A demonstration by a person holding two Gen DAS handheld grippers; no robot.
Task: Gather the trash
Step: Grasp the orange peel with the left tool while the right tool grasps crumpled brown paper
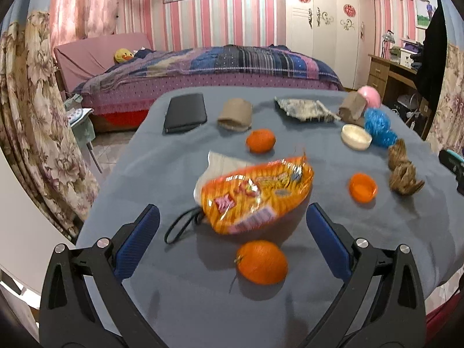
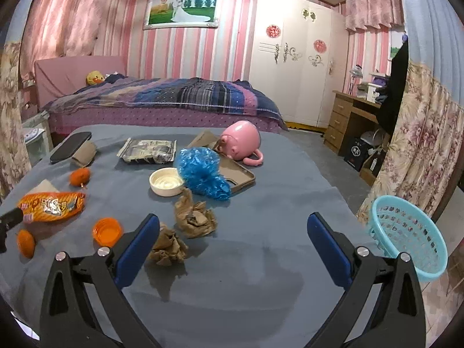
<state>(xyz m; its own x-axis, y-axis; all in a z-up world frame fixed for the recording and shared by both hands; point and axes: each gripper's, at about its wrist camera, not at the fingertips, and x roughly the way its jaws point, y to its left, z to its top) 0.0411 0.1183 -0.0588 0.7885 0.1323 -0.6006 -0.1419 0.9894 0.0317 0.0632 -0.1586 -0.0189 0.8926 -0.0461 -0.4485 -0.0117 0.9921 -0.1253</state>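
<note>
An orange snack bag [image 1: 255, 194] lies on the blue-grey table [image 1: 203, 304], just beyond my open left gripper [image 1: 232, 226]; it also shows at the left in the right wrist view as the snack bag [image 2: 52, 206]. Two crumpled brown paper wads [image 2: 195, 217] [image 2: 168, 246] sit just ahead of my open right gripper [image 2: 233, 232], the nearer one by its left finger. A blue plastic wad [image 2: 203, 174] and an orange cap [image 2: 106, 230] lie further out. A light blue basket [image 2: 411, 235] stands off the table's right edge.
Oranges [image 1: 262, 262] [image 1: 260, 140], a black phone [image 1: 185, 111], a white lid [image 2: 166, 181], a tipped pink mug [image 2: 242, 143], a grey packet [image 2: 148, 150], a brown phone case [image 2: 240, 175] and a black cord [image 1: 179, 226] share the table. A bed and wardrobe stand behind.
</note>
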